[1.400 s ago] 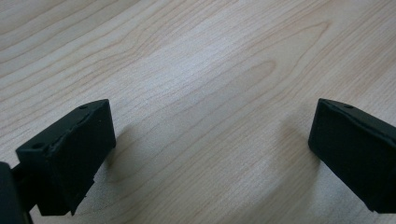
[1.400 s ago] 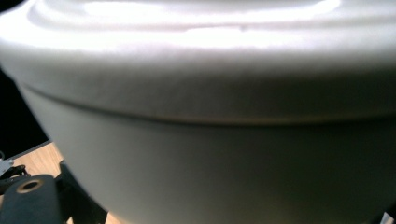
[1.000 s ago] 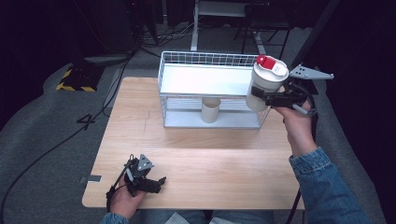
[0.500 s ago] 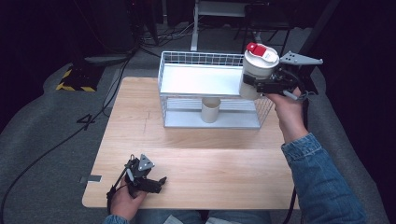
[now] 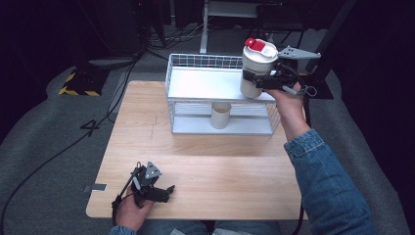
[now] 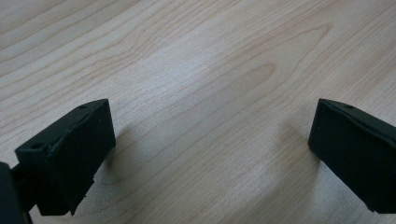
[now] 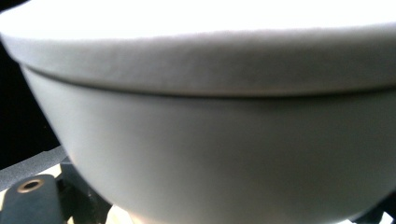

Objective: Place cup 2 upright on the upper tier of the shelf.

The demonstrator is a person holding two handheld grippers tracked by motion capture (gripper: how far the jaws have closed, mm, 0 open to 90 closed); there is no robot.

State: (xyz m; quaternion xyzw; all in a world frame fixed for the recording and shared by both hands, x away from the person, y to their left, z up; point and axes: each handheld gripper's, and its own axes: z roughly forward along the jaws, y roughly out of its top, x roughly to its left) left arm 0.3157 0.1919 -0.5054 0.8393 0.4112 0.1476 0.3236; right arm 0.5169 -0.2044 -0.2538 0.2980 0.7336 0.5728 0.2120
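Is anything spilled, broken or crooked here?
Nothing stands out. The right gripper holds the white cup with a red lid upright above the wire rack. The small cup stands upright on the lower shelf. The left gripper rests open on the table.

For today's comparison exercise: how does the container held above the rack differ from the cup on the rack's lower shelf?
The white container carries a red-and-white lid; the beige cup is open-topped. The container looks taller and wider than the cup. The container is clamped in the right tool above the wire rack; the cup stands untouched on the lower shelf. Both are upright, pale and round.
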